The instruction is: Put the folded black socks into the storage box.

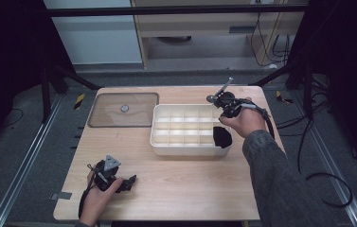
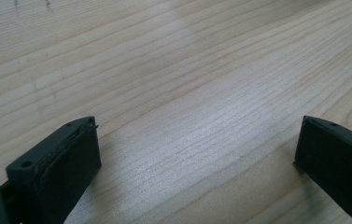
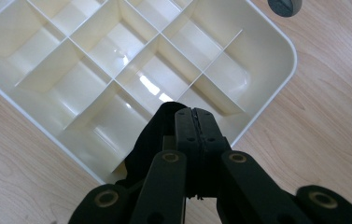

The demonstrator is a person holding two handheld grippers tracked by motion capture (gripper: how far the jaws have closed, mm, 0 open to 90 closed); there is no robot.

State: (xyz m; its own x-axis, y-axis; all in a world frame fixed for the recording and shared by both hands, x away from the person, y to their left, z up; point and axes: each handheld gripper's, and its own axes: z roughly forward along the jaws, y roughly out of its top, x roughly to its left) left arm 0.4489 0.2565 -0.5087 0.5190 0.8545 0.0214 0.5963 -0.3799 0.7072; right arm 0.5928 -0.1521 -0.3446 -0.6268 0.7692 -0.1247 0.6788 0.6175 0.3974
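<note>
A: How far along is it?
B: The right gripper (image 3: 194, 122) is pinching a black cloth (image 1: 222, 136) over the tray's (image 1: 159, 113) corner cell, not yet released. The left gripper (image 2: 197, 154) is resting spread on the table (image 2: 173, 70).

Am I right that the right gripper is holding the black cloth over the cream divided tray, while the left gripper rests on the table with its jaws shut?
Not quite: the left gripper has its jaws wide open over the bare table, as the left gripper view shows. The rest holds: the right gripper is shut on the black cloth over the cream divided tray.
</note>
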